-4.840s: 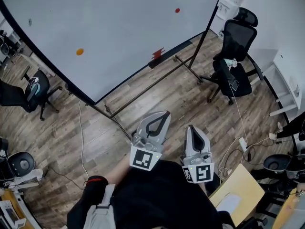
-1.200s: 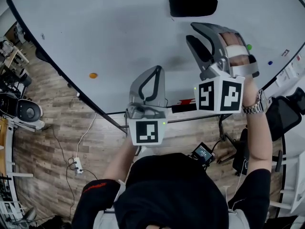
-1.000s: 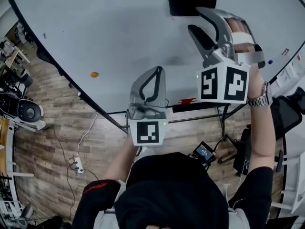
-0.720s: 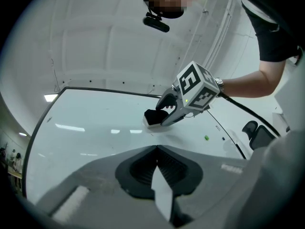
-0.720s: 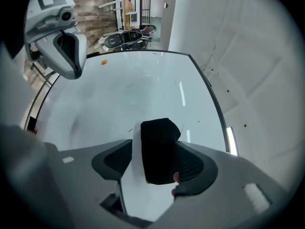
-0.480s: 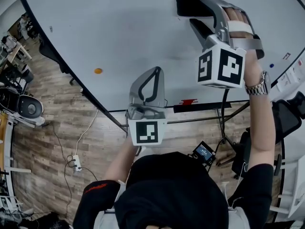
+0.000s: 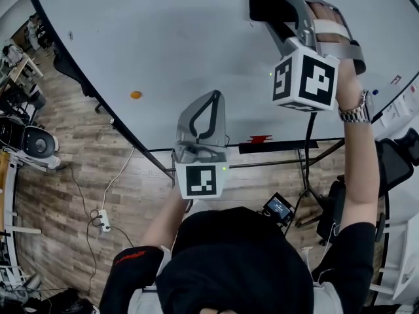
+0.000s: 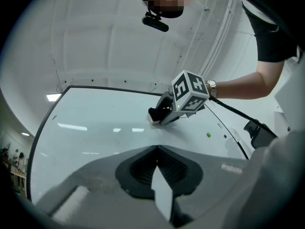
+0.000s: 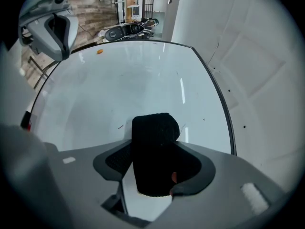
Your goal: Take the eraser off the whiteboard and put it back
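Far L of both sets of fingers, wood floor (image 7: 78, 175) w/ a white power strip (image 7: 103, 220) and its cable. An orange magnet (image 7: 135, 95) is stuck on the whiteboard (image 7: 163, 38), L of the L fingertips and well apart from them.

L gripper (image 7: 213, 95) is low and mid-frame in the head view, aimed up at the board. Its fingers are together w/ nothing btwn them. Its marker cube (image 7: 200, 180) faces the head cam. Just R of those fingers and a bit lower, a small red item (image 7: 260, 139) sits at the board's bottom edge; can't tell what it is.

R gripper (image 9: 156, 149) is up at the board's upper R. The person's hand (image 7: 325, 25) is strapped into it. A wristwatch (image 7: 357, 113) shows behind its marker cube (image 7: 305, 80). The fingers stand wide and have just been closing. The black eraser (image 9: 155, 128) is btwn them, and both pads look to be against its long sides. Its far end pokes out past the fingertips. The eraser lies flat on the whiteboard, not lifted off.

In the L gripper view, the R gripper and eraser are ahead of the L fingers and slightly R. A green magnet (image 8: 208, 135) is on the board R of the R fingers, near but apart. Farther R, a small blue dot (image 7: 373, 91) sits near the board's edge.
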`<state>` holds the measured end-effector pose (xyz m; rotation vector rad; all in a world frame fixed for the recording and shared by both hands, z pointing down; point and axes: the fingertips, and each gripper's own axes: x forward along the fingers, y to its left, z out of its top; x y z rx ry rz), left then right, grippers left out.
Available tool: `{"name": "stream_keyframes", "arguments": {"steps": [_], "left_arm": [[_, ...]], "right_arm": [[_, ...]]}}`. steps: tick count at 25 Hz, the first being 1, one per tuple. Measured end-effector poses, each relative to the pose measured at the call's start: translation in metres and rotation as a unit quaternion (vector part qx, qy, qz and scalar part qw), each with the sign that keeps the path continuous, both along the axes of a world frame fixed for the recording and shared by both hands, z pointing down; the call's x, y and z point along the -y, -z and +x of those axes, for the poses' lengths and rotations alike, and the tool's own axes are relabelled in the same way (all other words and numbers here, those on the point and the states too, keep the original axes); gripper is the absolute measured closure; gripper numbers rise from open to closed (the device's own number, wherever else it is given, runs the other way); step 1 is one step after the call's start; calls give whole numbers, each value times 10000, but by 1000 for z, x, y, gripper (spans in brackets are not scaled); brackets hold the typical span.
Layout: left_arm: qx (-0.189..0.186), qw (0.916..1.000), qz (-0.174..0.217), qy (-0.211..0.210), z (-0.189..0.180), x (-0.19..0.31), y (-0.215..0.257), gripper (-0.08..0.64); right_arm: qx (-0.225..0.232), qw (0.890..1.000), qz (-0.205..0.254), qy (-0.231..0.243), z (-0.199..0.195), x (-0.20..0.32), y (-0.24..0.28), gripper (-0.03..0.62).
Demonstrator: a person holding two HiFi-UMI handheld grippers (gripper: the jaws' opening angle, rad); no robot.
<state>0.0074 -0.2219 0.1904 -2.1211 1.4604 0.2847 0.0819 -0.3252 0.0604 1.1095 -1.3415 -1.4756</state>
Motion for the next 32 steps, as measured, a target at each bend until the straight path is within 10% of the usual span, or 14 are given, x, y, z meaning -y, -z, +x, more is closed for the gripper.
{"name": "stream_keyframes", "arguments": {"steps": [32], "left_arm": [[-31, 9999, -148, 5, -7, -8, -12, 557]], "right_arm": [[-78, 9998, 98, -169, -1, -8, -2, 351]]}}
